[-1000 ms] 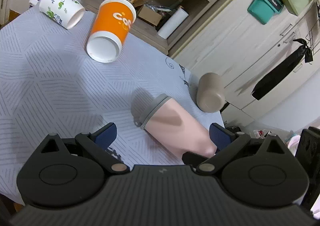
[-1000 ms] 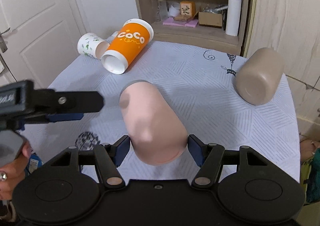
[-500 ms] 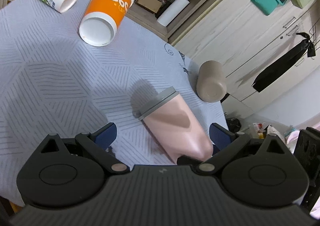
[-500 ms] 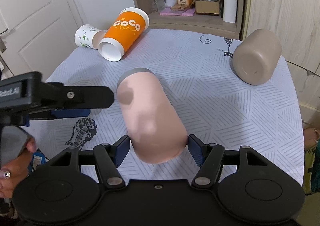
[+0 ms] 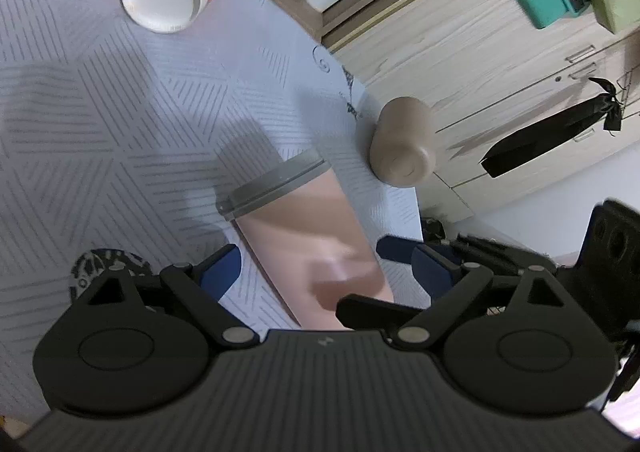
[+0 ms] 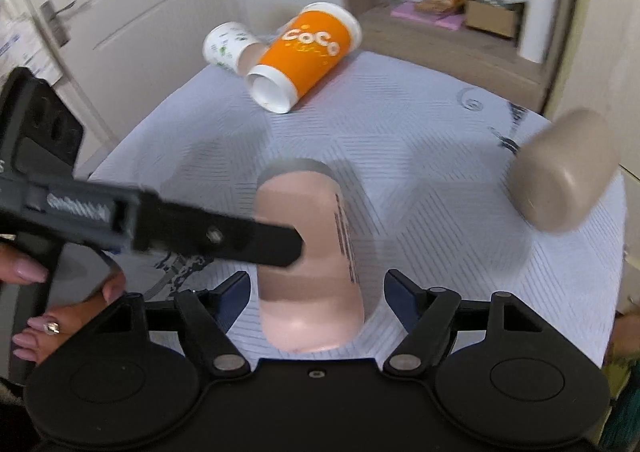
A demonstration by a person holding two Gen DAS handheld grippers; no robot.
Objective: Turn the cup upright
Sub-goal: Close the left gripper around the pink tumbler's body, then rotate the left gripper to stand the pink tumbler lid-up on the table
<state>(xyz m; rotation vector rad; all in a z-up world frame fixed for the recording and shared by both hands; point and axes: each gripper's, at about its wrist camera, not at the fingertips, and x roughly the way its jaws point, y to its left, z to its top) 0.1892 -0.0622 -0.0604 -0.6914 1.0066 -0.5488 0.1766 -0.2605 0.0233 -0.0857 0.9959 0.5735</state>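
A pink cup (image 6: 308, 252) with a grey rim lies on its side on the blue-grey tablecloth; it also shows in the left wrist view (image 5: 312, 244). My right gripper (image 6: 316, 292) is open, its fingers on either side of the cup's base with gaps on both sides. My left gripper (image 5: 316, 264) is open and straddles the cup's body from the side. One left finger (image 6: 248, 240) crosses in front of the cup in the right wrist view.
An orange "CoCo" paper cup (image 6: 304, 51) and a white printed cup (image 6: 226, 45) lie on their sides at the far end. A beige cup (image 6: 560, 175) lies near the right table edge. Shelves and cabinets stand behind.
The right gripper's jaws have opened away from the pink cup's base. The left gripper moved in over the cup, its finger now crossing the cup's side.
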